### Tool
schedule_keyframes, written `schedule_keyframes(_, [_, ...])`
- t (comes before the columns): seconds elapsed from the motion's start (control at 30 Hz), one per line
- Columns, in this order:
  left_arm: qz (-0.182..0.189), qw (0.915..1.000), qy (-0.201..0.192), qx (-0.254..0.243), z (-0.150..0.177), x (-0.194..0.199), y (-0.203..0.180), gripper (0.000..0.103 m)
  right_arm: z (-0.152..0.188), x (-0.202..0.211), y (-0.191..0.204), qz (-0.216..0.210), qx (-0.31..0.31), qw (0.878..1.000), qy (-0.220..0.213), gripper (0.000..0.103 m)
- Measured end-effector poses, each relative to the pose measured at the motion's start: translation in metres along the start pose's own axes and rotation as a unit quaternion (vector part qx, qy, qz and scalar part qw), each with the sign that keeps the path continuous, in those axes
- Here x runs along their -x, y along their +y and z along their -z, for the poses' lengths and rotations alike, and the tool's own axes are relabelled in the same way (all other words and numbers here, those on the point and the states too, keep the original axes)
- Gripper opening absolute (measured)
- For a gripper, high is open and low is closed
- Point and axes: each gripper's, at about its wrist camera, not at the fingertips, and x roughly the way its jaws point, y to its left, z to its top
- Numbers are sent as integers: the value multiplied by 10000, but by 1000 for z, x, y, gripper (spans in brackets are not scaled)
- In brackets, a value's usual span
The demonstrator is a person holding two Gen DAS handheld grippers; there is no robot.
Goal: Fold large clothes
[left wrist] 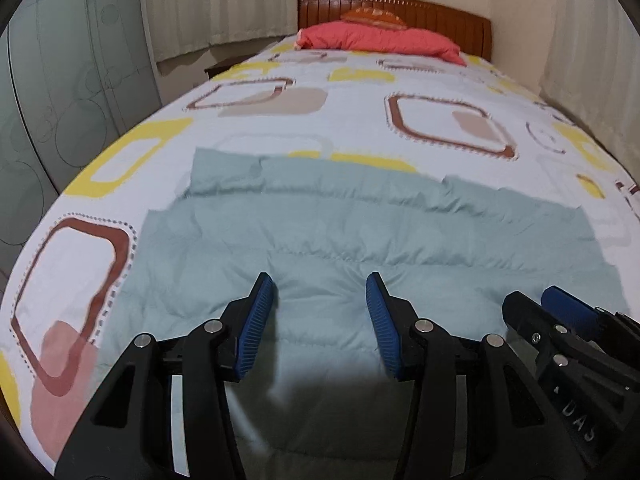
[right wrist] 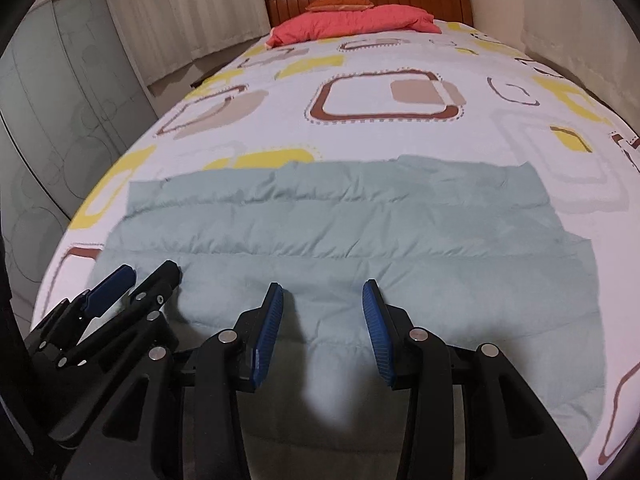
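Note:
A pale green quilted down garment (left wrist: 360, 232) lies flat on the bed, folded into a broad rectangle; it also shows in the right wrist view (right wrist: 360, 224). My left gripper (left wrist: 322, 290) is open, its blue pads pressing into the near part of the garment with nothing between them. My right gripper (right wrist: 323, 292) is open too, resting on the garment just to the right of the left one. The right gripper shows at the lower right of the left wrist view (left wrist: 540, 304). The left gripper shows at the lower left of the right wrist view (right wrist: 148, 276).
The bed (left wrist: 248, 128) has a white cover with yellow and brown squares. A red pillow (left wrist: 380, 42) and an orange cushion (left wrist: 374, 14) lie by the wooden headboard (left wrist: 440, 14). Frosted wardrobe doors (left wrist: 60, 92) stand left; curtains (left wrist: 216, 4) hang behind.

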Motion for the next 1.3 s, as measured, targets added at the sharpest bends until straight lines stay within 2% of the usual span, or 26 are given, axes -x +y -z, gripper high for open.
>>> schedule_keyframes(0.27, [-81,9999,45,-73,14,-20,-3,45,16,-32,6,324,361,9987,137,42])
schedule_keyframes(0.5, [-131,9998,55,-106,17,-29,-7,45,21,-40,4,351,351,9988,29,41])
schedule_keyframes(0.7, [-44,10000,28,-23,17,-25,-4,45,24,-36,2,283,319,9991,-68,41])
schedule_keyframes(0.93, [108,9996,-32,272,20,-4,16,45,23,-35,1,246,312,9991,-125,41])
schedule_keyframes(1.1, [-51,9970,-123,758,19,15,55,51,24,-35,1,227,299,9992,-153,41])
schedule_keyframes(1.17, [-93,9941,-94,1074,19,19,78,59,24,-34,2,223,297,9992,-161,41])
schedule_keyframes(1.23, [6,9878,-88,1556,24,25,106,65,24,-34,2,221,301,9992,-171,42])
schedule_keyframes(1.27, [83,9839,-77,1784,28,27,117,72,24,-34,2,219,301,9992,-177,42])
schedule_keyframes(1.3, [150,9771,-23,2122,34,28,131,75,24,-34,1,216,301,9991,-182,42])
